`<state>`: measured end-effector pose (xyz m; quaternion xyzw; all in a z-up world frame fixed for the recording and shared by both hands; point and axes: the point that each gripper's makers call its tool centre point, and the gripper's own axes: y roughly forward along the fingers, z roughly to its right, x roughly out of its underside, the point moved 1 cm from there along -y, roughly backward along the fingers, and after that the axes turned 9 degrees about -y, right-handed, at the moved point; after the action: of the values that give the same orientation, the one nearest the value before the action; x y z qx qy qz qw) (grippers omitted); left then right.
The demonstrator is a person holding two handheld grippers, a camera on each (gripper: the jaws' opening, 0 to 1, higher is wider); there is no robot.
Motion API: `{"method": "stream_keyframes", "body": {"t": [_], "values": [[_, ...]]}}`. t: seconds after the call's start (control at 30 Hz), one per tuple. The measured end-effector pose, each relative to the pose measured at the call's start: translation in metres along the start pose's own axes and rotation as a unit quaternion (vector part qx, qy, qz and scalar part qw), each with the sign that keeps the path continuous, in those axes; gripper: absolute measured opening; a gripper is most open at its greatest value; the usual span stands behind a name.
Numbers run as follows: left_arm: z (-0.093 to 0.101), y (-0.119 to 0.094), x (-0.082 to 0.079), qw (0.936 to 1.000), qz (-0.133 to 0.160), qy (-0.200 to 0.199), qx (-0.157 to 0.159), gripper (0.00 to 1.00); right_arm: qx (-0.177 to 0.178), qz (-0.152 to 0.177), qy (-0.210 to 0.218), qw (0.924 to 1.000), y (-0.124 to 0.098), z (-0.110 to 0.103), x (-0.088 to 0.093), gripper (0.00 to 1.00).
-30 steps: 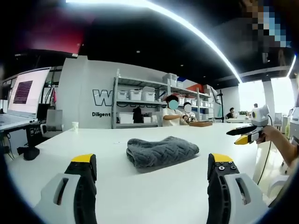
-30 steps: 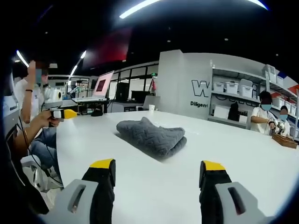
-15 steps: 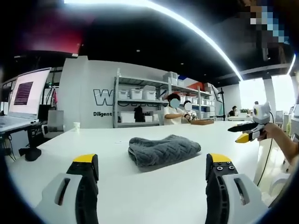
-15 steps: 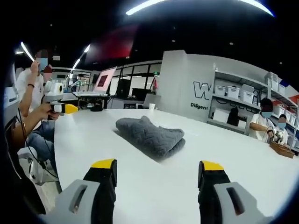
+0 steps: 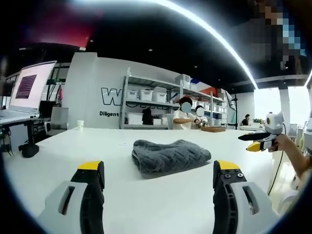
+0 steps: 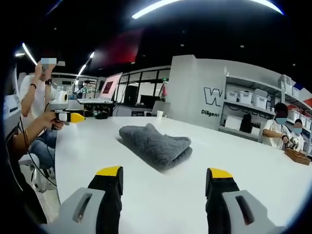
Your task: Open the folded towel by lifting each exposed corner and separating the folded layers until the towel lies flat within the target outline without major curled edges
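The left tool [image 5: 156, 178] hangs with jaws wide apart above the white surface [image 5: 63, 151], facing the folded grey towel [image 5: 170, 156].

Illumination comes from long ceiling light strips [image 5: 209, 36], which the fisheye lens bends into arcs running from 12 toward 3 o'clock in the left gripper view and across 12 o'clock in the right gripper view [image 6: 161, 6]. The white surface [image 5: 161, 195] reflects brightly, with only a soft shadow beneath the towel [image 6: 155, 146]. Windows [image 5: 292, 105] at 3 o'clock are overexposed. The ceiling is dark. Straight lines curve strongly toward the edges; distant shelving [image 5: 151, 105] appears slightly soft.
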<state>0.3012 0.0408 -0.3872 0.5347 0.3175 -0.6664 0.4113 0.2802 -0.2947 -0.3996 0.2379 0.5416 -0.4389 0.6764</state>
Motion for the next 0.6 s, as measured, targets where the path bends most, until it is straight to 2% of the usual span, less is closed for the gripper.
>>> {"method": "stream_keyframes", "body": {"t": [0.3,0.47,0.6], "values": [[0.008,0.032,0.002,0.9995,-0.019,0.027,-0.001,0.9,-0.017,-0.007,-0.002,0.9998,0.015,0.011,0.01,0.66],[0.0,0.036,0.002,0.9988,-0.035,0.032,-0.011,0.9,-0.027,-0.001,0.015,0.9995,0.017,0.015,0.009,0.65],[-0.005,0.038,-0.001,0.9993,-0.031,0.016,-0.015,0.89,-0.032,0.0,0.016,0.9994,0.016,0.017,0.007,0.64]]}}
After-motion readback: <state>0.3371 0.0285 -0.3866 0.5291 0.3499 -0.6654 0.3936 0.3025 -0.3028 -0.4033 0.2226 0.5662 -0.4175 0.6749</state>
